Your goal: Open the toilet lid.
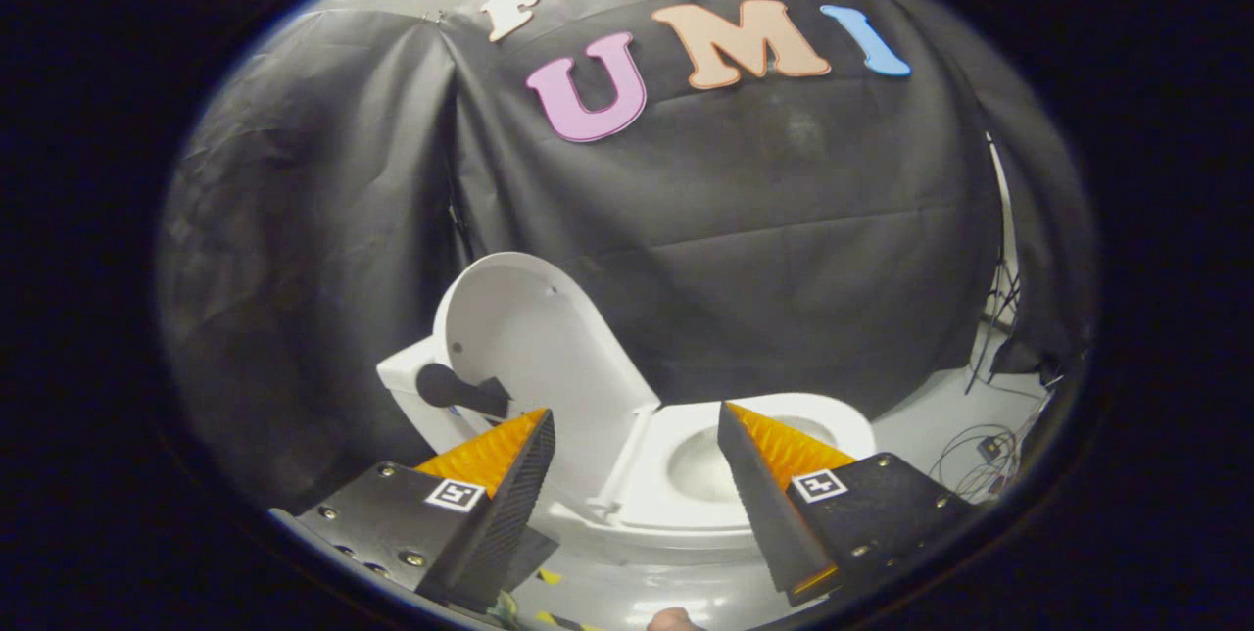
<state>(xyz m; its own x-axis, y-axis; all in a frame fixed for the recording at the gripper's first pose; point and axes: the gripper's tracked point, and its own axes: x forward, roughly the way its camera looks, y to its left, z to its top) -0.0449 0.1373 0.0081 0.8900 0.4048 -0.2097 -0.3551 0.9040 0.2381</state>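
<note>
- The gripper (635,435) is close to us, and its two fingers are spread wide apart. They hold nothing.
- Just past the fingers sits a white toilet (686,504) on a pale floor (921,425).
- The toilet lid (539,357) is up. It stands tall, past the left finger, and leans back.
- The seat (676,445) is down, and the bowl shows between the two fingers.
- A dark round knob (456,388) sits on the toilet beside the lid, near the left finger's tip.
- Some thin wires (980,455) lie on the floor past the right finger.
- A black cloth wall (745,249) hangs behind it all.
</note>
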